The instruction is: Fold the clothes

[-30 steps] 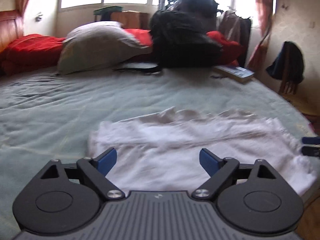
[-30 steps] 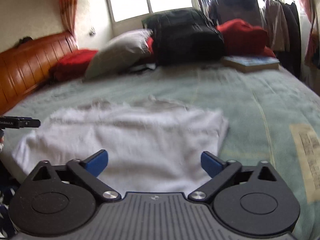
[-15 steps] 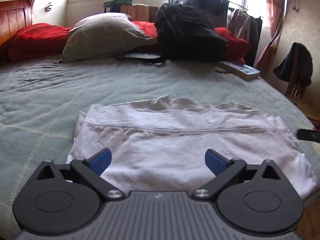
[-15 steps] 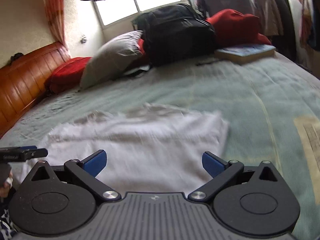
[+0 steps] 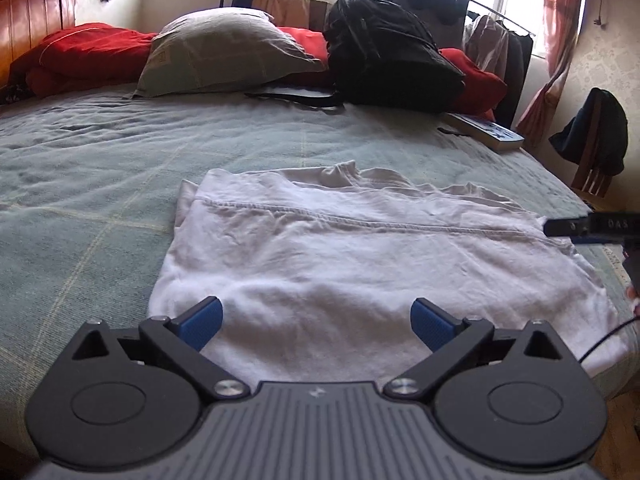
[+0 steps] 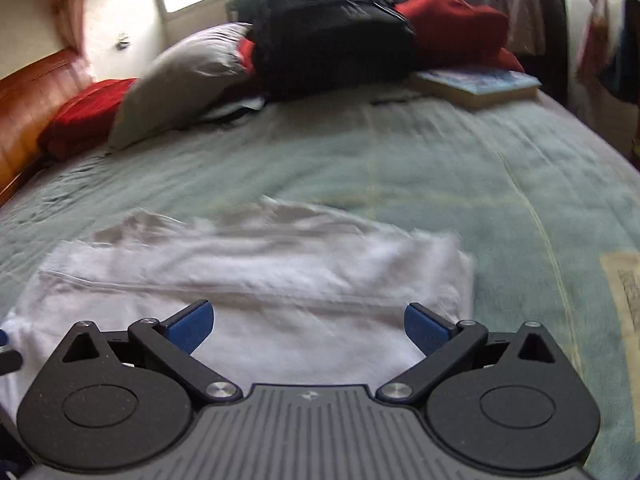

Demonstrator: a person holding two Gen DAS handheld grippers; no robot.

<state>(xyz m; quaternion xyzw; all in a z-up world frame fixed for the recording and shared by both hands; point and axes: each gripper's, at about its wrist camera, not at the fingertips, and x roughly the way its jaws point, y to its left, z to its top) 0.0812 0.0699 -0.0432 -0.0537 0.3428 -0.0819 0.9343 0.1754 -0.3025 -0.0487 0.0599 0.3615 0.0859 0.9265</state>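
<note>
While a pillow [image 5: 224, 52], backpack [image 5: 392, 64] and book [image 5: 486, 132] sit well beyond it against the window wall, the white shirt [image 5: 360, 264] lies flat on the green bed [image 5: 100, 168], just ahead of the left gripper [image 5: 316, 320] and right gripper [image 6: 306, 326], both spread wide with nothing held

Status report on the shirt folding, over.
Left gripper and right gripper: jaws open, empty. White shirt folded once on bed. Nothing blocking it.

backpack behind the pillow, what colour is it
Black backpack, clearest in the left wrist view.
</note>
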